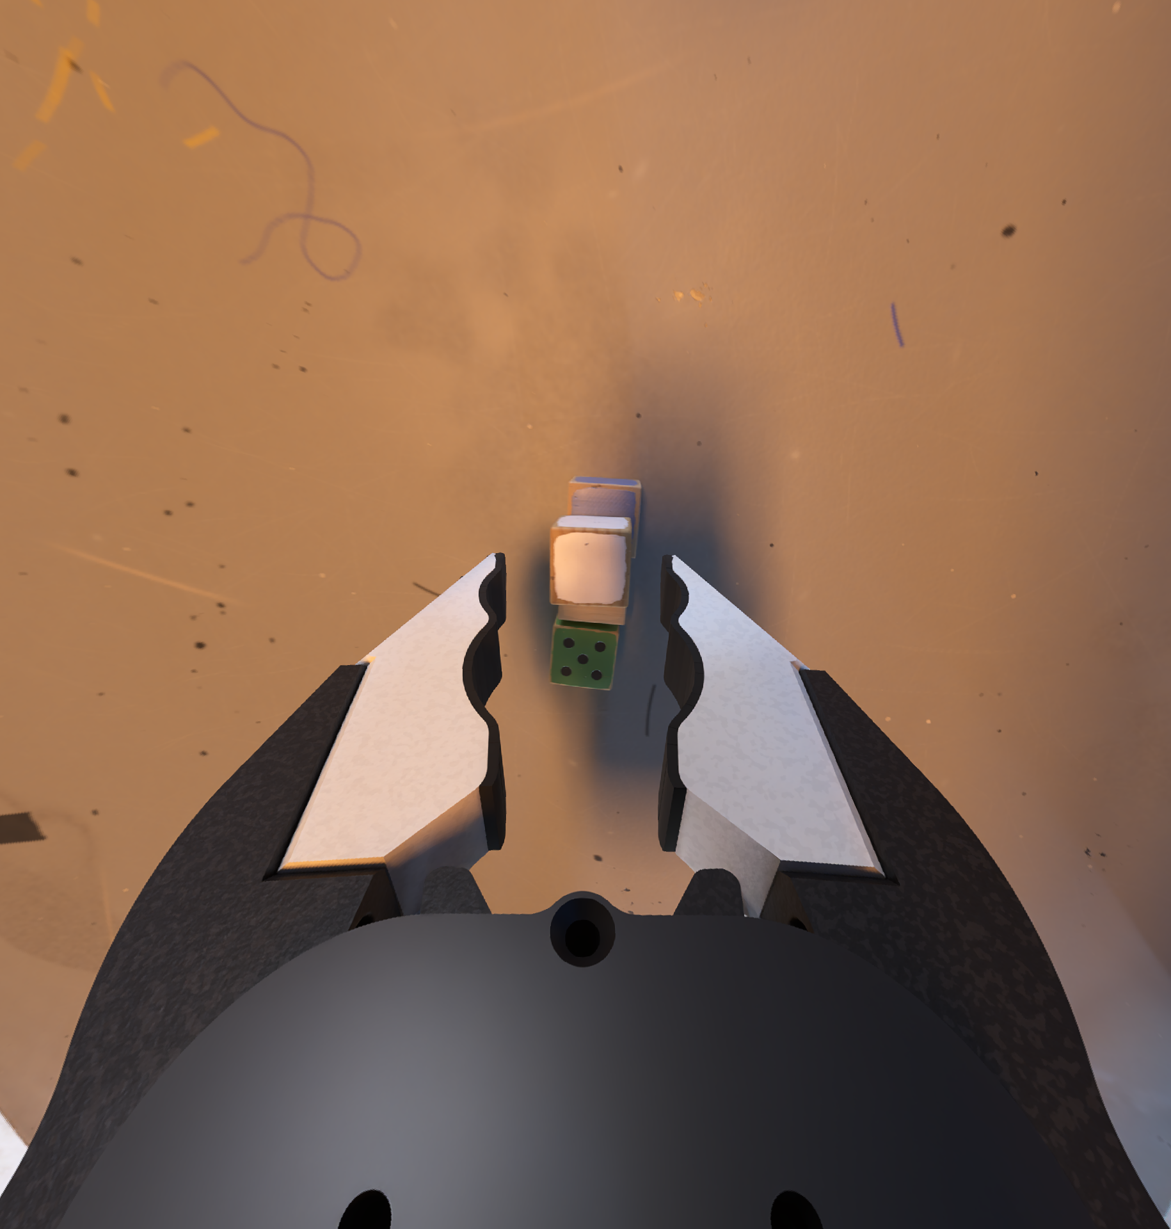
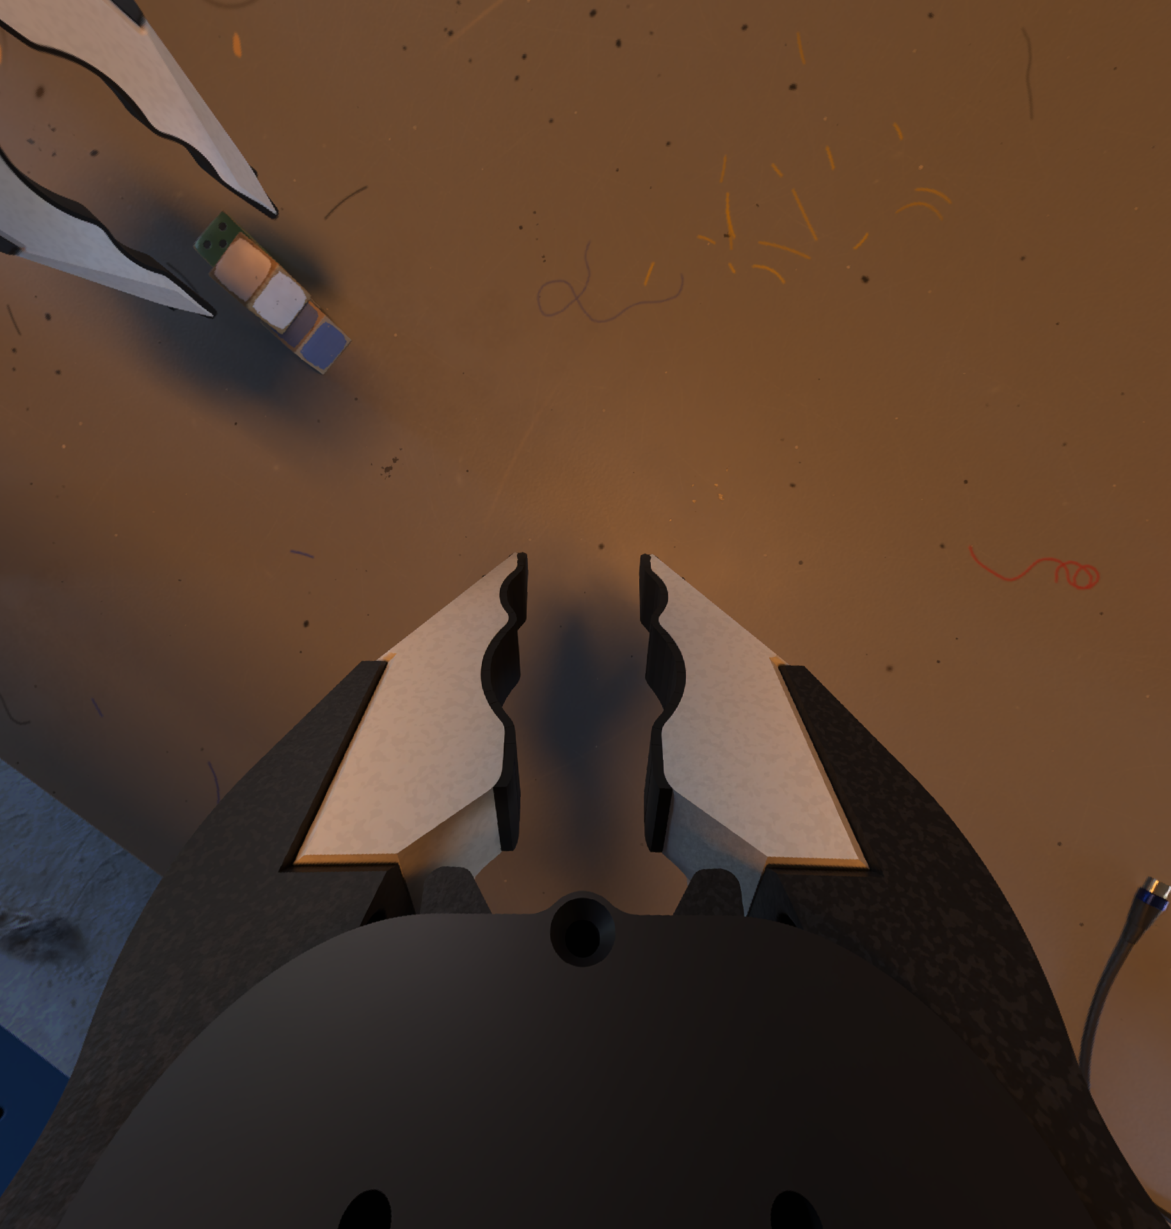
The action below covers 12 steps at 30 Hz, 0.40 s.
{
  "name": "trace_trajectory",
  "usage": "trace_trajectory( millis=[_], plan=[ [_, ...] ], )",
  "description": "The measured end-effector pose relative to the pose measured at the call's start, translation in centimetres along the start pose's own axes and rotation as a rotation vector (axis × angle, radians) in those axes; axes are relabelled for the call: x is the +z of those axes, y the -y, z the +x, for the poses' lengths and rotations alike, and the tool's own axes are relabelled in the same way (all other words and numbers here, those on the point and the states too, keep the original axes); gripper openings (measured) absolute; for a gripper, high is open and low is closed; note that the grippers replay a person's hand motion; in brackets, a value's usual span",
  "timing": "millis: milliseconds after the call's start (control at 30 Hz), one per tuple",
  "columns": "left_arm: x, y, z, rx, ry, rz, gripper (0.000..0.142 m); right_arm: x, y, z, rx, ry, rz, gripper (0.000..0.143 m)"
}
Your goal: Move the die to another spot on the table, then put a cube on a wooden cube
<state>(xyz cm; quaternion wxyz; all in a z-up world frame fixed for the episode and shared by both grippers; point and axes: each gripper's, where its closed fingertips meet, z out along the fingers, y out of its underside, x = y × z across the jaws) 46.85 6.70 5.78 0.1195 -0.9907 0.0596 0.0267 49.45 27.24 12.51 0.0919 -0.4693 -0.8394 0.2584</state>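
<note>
table (image 2: pixel 702 412): brown, speckled | on it: green die (image 1: pixel 583 655), wooden cubes (image 1: pixel 591 568) touching

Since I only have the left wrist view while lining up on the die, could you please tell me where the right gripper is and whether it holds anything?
Observer: The right gripper is open and empty, over a bare part of the table, well apart from the die.
Operator: Thank you. Is anything lying close to it?
Observer: A grey cable with a metal tip lies on the table off to its right.
Operator: Is there anything else on that side?
Observer: A curled red thread lies ahead of it, to the right.
</note>
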Motion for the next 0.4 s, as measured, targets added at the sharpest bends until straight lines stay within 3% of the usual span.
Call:
trace_trajectory(
  millis=[133, 400],
  plan=[
    [-2.0, 0.8, -1.3, 0.003, 0.126, 0.071, 0.047, -0.5, 0.8, 0.4, 0.007, -0.024, 0.045, 0.034],
    [-8.0, 1.0, -5.1, -0.123, 0.573, 0.231, 0.044, -4.7, 5.2, 2.6, 0.08, -0.187, 0.354, 0.036]
  ],
)
